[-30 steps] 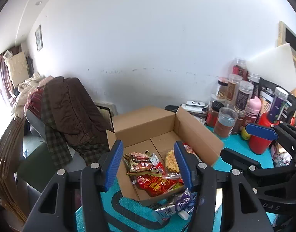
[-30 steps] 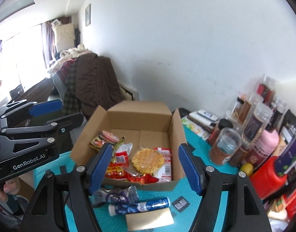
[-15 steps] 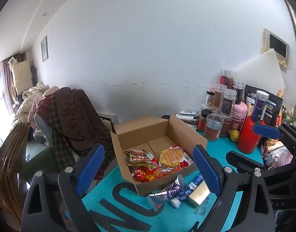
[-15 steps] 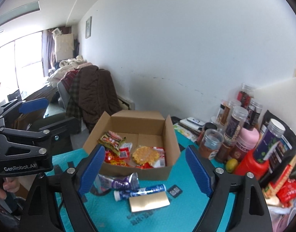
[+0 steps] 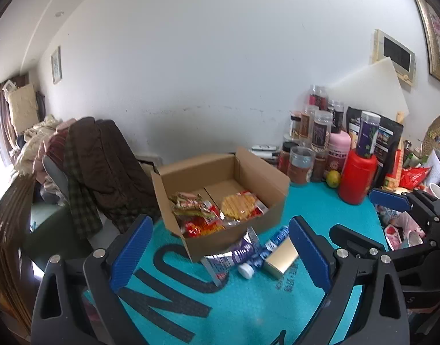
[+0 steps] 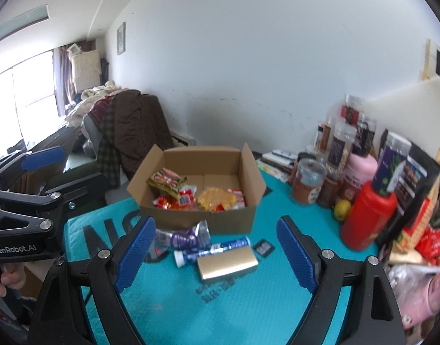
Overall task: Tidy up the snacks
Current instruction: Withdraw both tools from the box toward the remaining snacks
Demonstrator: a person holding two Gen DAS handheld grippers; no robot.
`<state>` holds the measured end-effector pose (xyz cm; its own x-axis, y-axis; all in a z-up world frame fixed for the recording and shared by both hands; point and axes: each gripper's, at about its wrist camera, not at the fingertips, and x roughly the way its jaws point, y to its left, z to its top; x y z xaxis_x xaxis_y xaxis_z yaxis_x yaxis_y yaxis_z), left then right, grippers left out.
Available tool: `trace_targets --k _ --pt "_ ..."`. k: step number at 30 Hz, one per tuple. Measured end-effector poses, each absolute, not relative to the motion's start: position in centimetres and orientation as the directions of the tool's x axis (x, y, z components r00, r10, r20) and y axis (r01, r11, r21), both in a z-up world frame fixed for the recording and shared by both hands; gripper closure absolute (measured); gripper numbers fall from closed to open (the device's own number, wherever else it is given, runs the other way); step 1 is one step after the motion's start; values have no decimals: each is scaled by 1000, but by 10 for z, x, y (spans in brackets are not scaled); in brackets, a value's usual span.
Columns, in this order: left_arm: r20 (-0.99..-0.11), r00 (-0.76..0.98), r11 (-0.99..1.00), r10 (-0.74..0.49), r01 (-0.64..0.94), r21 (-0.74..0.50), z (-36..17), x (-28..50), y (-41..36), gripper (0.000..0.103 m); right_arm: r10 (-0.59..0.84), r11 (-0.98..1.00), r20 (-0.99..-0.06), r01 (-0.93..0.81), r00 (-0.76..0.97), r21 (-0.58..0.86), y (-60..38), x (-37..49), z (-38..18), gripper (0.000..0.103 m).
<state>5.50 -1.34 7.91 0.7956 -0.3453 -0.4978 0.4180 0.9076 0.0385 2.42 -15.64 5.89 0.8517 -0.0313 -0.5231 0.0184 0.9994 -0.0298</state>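
Above the teal mat (image 6: 248, 302), we hold both the left gripper (image 5: 220, 254) and right gripper (image 6: 215, 251) spread and empty; the cardboard box (image 6: 202, 218) is part-filled, and next we likely reach for the purple packet (image 6: 181, 238), blue tube (image 6: 217, 248) or gold box (image 6: 227, 264) beside it.

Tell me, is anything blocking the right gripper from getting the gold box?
Nothing visible does. The open right gripper faces the gold box directly. Only the blue tube lies against the box's far side, before the cardboard box.
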Motion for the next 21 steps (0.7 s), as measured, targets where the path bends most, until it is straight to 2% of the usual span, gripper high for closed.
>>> trace_targets --k 13,21 --pt "-590 711 893 -383 448 -40 35 61 -15 6 -62 996 -597 92 800 20 -169 19 11 16" --pt "-624 685 896 -377 439 -60 9 72 -14 6 -15 992 -658 92 753 82 -174 29 -21 16"
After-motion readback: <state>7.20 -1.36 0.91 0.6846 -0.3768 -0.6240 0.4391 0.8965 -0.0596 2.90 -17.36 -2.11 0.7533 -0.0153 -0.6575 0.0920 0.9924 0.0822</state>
